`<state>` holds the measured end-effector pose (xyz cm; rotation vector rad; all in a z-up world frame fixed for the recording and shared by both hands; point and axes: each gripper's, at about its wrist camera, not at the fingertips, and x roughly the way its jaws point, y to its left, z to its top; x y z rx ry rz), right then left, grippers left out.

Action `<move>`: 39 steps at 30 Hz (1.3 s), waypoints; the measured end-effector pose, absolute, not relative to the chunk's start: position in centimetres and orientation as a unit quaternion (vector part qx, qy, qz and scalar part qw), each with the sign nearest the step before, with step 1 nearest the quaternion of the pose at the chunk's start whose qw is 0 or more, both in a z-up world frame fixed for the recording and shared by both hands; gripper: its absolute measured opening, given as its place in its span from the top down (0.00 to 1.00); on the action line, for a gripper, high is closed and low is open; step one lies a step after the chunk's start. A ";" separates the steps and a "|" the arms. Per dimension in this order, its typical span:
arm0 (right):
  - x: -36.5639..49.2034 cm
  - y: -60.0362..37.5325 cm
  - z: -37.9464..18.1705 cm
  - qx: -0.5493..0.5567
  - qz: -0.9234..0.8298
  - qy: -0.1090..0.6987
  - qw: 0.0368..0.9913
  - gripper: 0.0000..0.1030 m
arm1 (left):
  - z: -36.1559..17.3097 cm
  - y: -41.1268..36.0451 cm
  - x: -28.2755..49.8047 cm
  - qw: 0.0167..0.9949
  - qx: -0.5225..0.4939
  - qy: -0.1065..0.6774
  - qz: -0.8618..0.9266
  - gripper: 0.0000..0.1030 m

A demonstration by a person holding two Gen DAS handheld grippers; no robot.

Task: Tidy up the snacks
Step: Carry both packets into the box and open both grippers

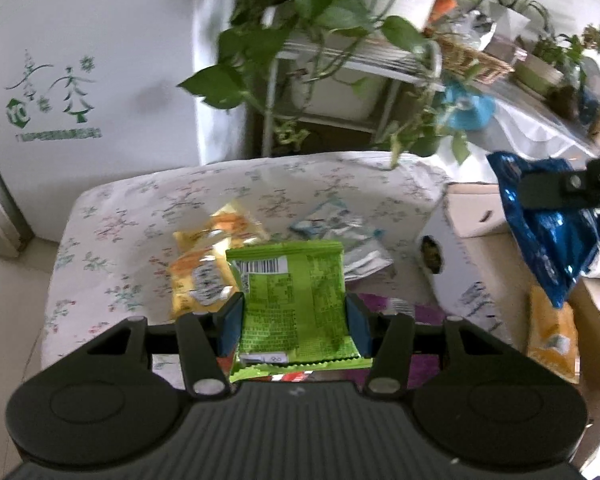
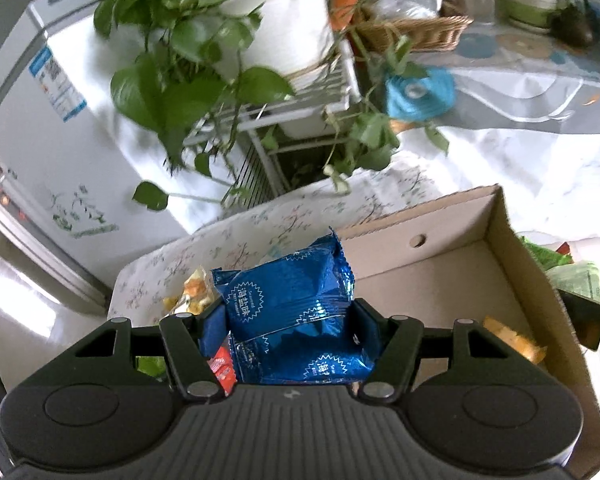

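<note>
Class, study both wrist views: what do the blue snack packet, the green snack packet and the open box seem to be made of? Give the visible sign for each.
Blue snack packet: probably metallised plastic film, glossy; it shows bright glints and sharp creases.
Green snack packet: likely printed plastic film, less shiny; crimped, zigzag-cut end seals.
Open box: corrugated cardboard, matte brown inside; a fluted cut edge shows along the rim.

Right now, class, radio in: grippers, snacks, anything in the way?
Left gripper shut on green packet. Right gripper shut on blue packet. Cardboard box ahead, one yellow packet inside. Nothing in the way.
</note>
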<state>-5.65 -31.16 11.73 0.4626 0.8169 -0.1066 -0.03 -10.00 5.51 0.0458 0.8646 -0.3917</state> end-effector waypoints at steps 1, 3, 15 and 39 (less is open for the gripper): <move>-5.8 -31.5 11.9 0.225 -0.054 0.390 0.891 0.31 | 5.7 -10.4 -0.2 0.889 0.021 0.415 -0.195 0.49; -6.2 -32.3 12.2 0.230 -0.062 0.383 0.892 0.31 | 6.0 -11.2 -0.7 0.888 0.022 0.409 -0.208 0.49; -8.1 -36.3 12.6 0.273 -0.109 0.362 0.885 0.31 | 8.0 -16.6 -3.6 0.879 0.025 0.366 -0.306 0.49; -9.0 -39.0 10.3 0.309 -0.185 0.391 0.847 0.24 | 6.9 -21.1 -5.7 0.839 -0.002 0.394 -0.376 0.15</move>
